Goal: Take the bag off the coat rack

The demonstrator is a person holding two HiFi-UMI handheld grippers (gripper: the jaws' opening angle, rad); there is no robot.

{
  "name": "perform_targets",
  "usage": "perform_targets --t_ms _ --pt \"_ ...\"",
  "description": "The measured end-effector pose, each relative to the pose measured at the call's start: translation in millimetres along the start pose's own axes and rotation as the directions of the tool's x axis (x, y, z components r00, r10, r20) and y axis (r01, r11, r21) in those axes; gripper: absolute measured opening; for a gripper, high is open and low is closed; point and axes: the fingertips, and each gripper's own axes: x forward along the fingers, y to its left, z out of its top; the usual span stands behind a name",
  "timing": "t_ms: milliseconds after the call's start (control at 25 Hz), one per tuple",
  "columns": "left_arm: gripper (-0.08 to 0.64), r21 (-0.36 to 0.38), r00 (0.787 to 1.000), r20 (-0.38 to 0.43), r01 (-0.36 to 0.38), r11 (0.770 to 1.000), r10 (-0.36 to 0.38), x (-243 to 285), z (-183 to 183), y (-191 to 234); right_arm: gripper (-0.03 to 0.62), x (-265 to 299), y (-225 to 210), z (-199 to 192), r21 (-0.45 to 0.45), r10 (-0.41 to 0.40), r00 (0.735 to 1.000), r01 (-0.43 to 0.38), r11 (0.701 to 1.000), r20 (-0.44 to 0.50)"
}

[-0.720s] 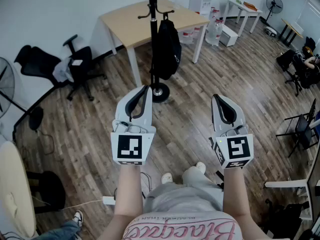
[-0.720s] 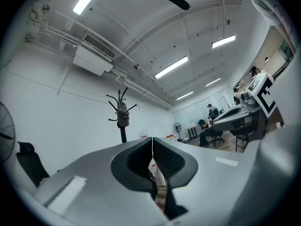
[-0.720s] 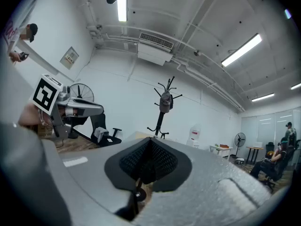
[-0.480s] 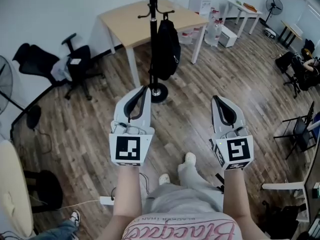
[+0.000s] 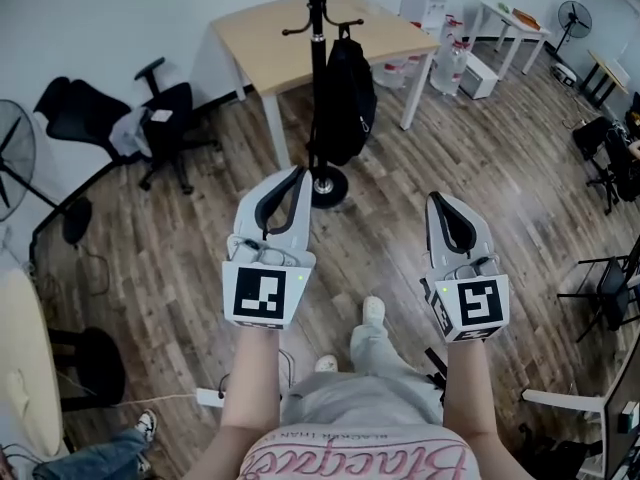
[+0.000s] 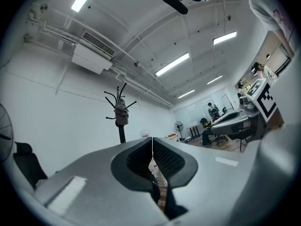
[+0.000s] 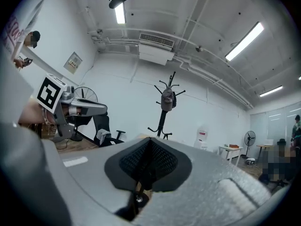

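A black backpack (image 5: 345,103) hangs from a hook of the black coat rack (image 5: 319,28), whose round base (image 5: 327,185) stands on the wood floor beside a table. In both gripper views the bag shows only as a dark lump high on the rack (image 6: 121,113) (image 7: 166,99). My left gripper (image 5: 298,173) is held out just short of the rack's base, shut and empty. My right gripper (image 5: 433,198) is level with it farther right, also shut with nothing in it. Both point toward the rack from a distance.
A light wooden table (image 5: 300,38) stands right behind the rack. A black office chair (image 5: 165,118) is at the left, a standing fan (image 5: 15,158) farther left, water bottles (image 5: 448,53) and white tables at the back right. The person's legs and shoes (image 5: 372,313) are below the grippers.
The person has stepped forward: the rack and bag sit slightly nearer and more to the right in the head view. Both grippers stay shut and held the same way.
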Motion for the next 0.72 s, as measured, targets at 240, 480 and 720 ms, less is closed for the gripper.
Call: perform_targets --t_ms 240,480,720 --pt "0.021 0.021 0.999 -0.039 -0.009 1.000 0.009 60.6 -18.6 -2.6 0.002 47.5 -48.7 -13.8 0.032 0.018 1.000 -0.019 0.999 0.022" --pt "0.021 0.039 0.998 -0.044 -0.042 0.998 0.044 126.8 -25.7 -5.3 0.002 91.4 -99.6 -25.4 0.046 0.063 0.997 -0.065 0.997 0.041" --pt "0.021 0.047 0.993 -0.075 -0.083 0.995 0.087 180.1 -42.2 -10.4 0.003 130.9 -145.7 -36.0 0.044 0.107 0.992 -0.109 0.993 0.060"
